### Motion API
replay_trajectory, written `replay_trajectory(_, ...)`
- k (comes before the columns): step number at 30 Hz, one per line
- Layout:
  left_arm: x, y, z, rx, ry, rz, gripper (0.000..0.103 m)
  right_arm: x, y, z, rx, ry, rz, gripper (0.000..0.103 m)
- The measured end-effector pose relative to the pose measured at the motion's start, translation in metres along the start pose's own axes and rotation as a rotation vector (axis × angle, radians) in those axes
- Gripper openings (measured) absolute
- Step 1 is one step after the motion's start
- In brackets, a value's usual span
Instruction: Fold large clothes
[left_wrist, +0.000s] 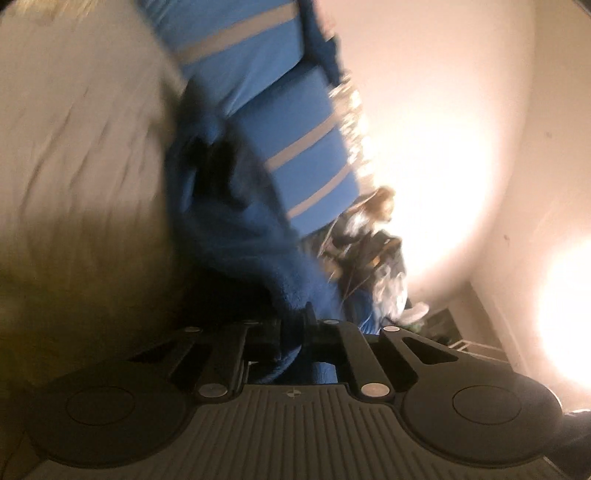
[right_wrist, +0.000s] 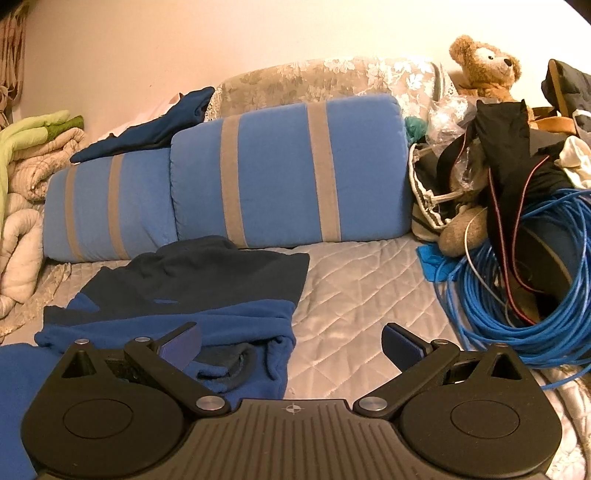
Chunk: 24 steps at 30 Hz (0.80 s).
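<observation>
A blue fleece garment (right_wrist: 207, 317) with dark navy panels lies crumpled on the grey quilted bed cover (right_wrist: 362, 288). My right gripper (right_wrist: 291, 345) hovers open just above its near right edge; the left finger (right_wrist: 181, 341) is over the fleece, the right finger (right_wrist: 402, 343) over bare quilt, and nothing is pinched. The left wrist view is blurred and rolled sideways. There my left gripper (left_wrist: 295, 332) is shut on a bunch of the blue fleece garment (left_wrist: 240, 240), which rises straight out of the closed jaws.
Two blue cushions with grey stripes (right_wrist: 280, 170) lie along the back, with another dark blue cloth (right_wrist: 155, 129) on top. A coil of blue cable (right_wrist: 517, 295), black clothes and a teddy bear (right_wrist: 484, 66) crowd the right. Folded blankets (right_wrist: 26, 166) are stacked at the left.
</observation>
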<state>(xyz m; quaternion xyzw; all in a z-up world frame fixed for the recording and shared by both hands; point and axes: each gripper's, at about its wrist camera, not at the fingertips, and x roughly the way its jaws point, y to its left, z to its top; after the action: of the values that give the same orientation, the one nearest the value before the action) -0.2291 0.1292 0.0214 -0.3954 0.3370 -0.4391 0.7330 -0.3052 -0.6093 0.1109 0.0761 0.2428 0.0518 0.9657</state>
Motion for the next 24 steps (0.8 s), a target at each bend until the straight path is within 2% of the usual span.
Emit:
replay_trajectory(3, -0.011, -0.02, 0.011, 0.038, -0.035, -0.01, 0.01, -0.004, -0.001, -0.001, 0.001, 0.001, -0.004, 0.103)
replay_trajectory(6, -0.005, -0.016, 0.008, 0.018, -0.002, -0.008, 0.012, -0.005, -0.001, -0.004, 0.007, 0.002, -0.003, 0.103)
replay_trajectory(7, -0.003, -0.01, 0.005, 0.001, 0.007, -0.011, 0.02, -0.004, -0.001, -0.005, 0.01, 0.004, -0.001, 0.103)
replay_trajectory(8, -0.003, -0.002, 0.002, -0.021, 0.014, -0.008, 0.036, -0.004, 0.0, -0.006, 0.012, 0.006, 0.003, 0.103)
replay_trajectory(10, -0.002, 0.012, -0.005, -0.056, 0.016, -0.016, 0.054, -0.005, 0.001, -0.01, 0.011, 0.012, 0.01, 0.103)
replay_trajectory(11, -0.001, 0.019, -0.009, -0.077, 0.016, -0.023, 0.059, -0.006, 0.002, -0.012, 0.008, 0.015, 0.013, 0.103)
replay_trajectory(13, 0.002, 0.032, -0.016, -0.12, 0.023, -0.037, 0.059, -0.007, 0.004, -0.015, 0.004, 0.022, 0.02, 0.103)
replay_trajectory(16, 0.003, 0.044, -0.027, -0.171, 0.004, -0.056, 0.057, -0.009, 0.003, -0.021, 0.011, 0.032, 0.025, 0.103)
replay_trajectory(19, 0.003, 0.038, -0.034, -0.179, -0.018, -0.038, 0.025, -0.013, -0.001, -0.028, 0.035, 0.041, 0.033, 0.103)
replay_trajectory(22, -0.003, 0.018, -0.037, -0.143, -0.042, 0.025, 0.013, -0.018, -0.005, -0.037, 0.055, 0.064, 0.049, 0.103)
replay_trajectory(24, -0.009, 0.002, -0.037, -0.126, -0.064, 0.077, 0.01, -0.021, -0.007, -0.044, 0.051, 0.084, 0.056, 0.103)
